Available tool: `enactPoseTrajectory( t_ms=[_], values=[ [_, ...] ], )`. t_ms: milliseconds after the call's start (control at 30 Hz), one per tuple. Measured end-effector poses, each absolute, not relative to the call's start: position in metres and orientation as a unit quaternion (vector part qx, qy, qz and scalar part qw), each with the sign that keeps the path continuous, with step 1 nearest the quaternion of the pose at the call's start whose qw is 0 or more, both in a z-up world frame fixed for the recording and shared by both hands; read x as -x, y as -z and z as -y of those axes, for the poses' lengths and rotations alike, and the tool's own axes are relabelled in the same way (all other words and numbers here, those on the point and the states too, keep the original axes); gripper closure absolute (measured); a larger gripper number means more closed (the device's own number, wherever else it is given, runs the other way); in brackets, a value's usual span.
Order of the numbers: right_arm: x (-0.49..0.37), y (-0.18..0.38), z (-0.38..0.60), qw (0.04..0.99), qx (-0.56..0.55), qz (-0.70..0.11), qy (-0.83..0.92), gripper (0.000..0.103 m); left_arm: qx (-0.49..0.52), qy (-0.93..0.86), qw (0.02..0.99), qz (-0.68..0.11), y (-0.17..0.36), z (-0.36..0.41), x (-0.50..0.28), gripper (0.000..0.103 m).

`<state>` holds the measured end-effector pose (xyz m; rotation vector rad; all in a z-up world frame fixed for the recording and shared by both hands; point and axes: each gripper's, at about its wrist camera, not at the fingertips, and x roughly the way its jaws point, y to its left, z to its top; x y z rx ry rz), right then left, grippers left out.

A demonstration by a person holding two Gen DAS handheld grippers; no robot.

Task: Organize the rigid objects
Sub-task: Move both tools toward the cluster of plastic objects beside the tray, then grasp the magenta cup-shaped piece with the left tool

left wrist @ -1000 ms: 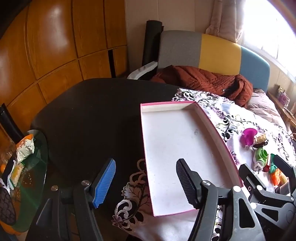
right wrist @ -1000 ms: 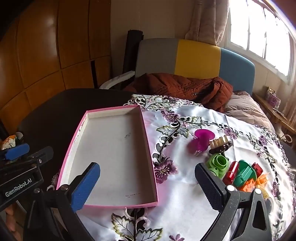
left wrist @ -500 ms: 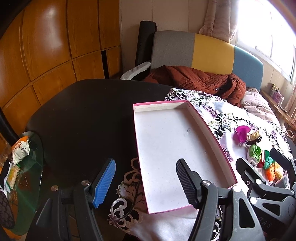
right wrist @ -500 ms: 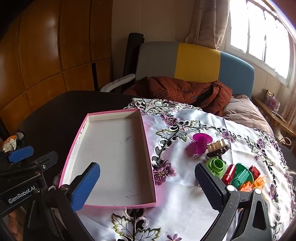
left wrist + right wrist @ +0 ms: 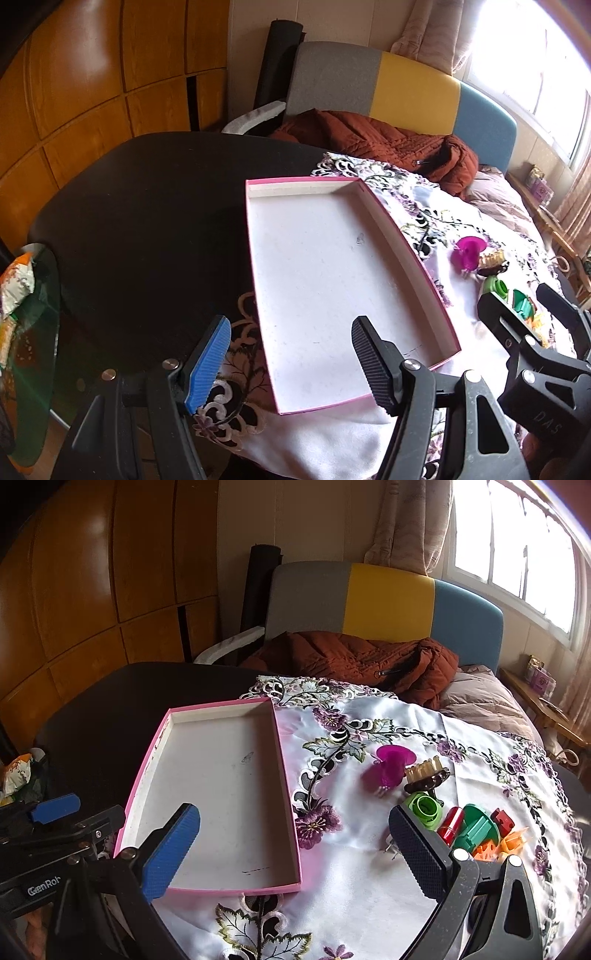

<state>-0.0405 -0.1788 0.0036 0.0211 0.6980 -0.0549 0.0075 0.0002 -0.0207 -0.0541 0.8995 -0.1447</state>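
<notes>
Two grippers, left [image 5: 290,363] and right [image 5: 291,853], jaws spread and unladen, poised over pink-rimmed tray [image 5: 286,797] awaiting clustered plastic trinkets [image 5: 474,829].

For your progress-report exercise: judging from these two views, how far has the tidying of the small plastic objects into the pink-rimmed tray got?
Nothing is sorted yet: the shallow pink-rimmed white tray holds nothing. Nothing is in hand: the left claw and right claw are both open, holding nothing. Still to do: the magenta plastic piece, green ring-shaped piece, red cylinder and the other small pieces lie on the floral embroidered cloth.
</notes>
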Motion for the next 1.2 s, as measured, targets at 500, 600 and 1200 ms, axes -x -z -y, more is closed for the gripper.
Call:
enactPoseTrajectory(
  t_ms=[500,600,1200],
  values=[
    [0.042,0.004,0.218,0.930,-0.023,-0.360,0.068,0.000,-0.005,0.118,0.903,-0.412,0.006,0.025,-0.012,0.021],
    [0.042,0.007,0.228,0.928,-0.025,-0.363,0.075,0.000,-0.007,0.135,0.900,-0.413,0.005,0.036,-0.014,0.020],
    [0.049,0.030,0.444,0.887,-0.185,-0.371,0.202,0.000,-0.097,0.270,0.860,-0.422,0.009,0.165,-0.048,0.000]
  ],
)
